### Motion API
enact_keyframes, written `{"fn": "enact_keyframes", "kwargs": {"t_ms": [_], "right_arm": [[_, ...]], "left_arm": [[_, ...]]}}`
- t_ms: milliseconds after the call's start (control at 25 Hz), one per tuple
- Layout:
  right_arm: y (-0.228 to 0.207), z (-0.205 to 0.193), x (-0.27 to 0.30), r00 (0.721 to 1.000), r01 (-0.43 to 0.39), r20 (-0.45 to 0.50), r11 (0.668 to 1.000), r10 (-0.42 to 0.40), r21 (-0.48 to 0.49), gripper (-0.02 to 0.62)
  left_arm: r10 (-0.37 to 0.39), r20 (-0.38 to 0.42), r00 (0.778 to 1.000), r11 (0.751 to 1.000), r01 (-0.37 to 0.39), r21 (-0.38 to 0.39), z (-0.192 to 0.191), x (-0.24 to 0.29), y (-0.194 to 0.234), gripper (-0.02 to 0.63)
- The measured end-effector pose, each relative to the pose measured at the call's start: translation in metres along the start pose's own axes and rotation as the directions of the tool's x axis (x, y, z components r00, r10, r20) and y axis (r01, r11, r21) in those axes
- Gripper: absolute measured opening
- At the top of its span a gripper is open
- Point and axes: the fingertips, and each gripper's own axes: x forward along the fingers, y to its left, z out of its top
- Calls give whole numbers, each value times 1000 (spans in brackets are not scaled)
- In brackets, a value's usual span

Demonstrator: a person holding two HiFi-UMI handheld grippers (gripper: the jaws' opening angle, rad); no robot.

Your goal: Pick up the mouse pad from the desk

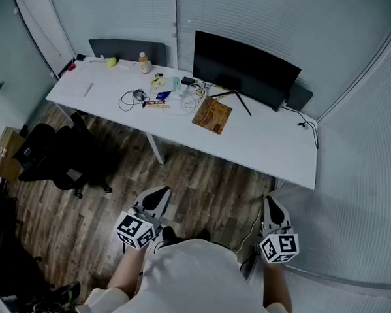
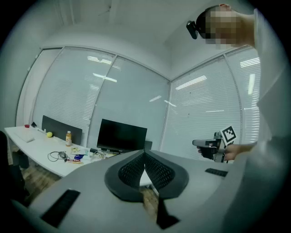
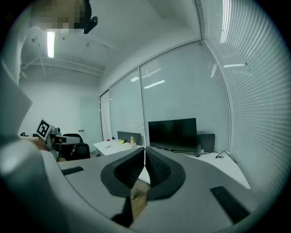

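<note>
Both of my grippers hang low and close to my body, well apart from the desk [image 1: 261,149], so I judge the task at its very start: approach not yet made, nothing touched. Left gripper [image 1: 157,195] has its jaws pressed together at the tips with nothing between them, and the left gripper view confirms it. Right gripper [image 1: 270,205] reads the same in its own view, jaws closed tip to tip, empty. Mouse pad [image 1: 211,115] lies flat on the white desk, a brown square turned a little off the desk's edge, in front of the monitor [image 1: 242,67] and just beside one leg of its stand. A tangle of cables [image 1: 134,98] and small clutter sits to its left, near but seemingly not on it; the far corner of the pad I cannot read closely. A bottle [image 1: 144,63] stands farther back, out of the way. Bare wood floor [image 1: 200,185] lies between me and the desk. Next move, as I judge it: step in, carry one gripper over the desk, spread its jaws, and come in low at a free edge of the pad. A thin flat sheet gives little to bite, so I expect to need an edge lifted or slid past the desk's rim. Watch the stand leg and cables.
</note>
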Motion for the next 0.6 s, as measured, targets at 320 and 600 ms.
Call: {"fn": "enact_keyframes", "kwargs": {"t_ms": [320, 600], "right_arm": [[-14, 2, 7, 1000, -1, 7, 1000, 1, 13, 35], [-31, 0, 16, 999, -45, -6, 999, 45, 20, 35]], "left_arm": [[13, 2, 1000, 1000, -13, 5, 0, 9, -3, 18], [53, 2, 999, 999, -53, 5, -5, 19, -12, 18]]}}
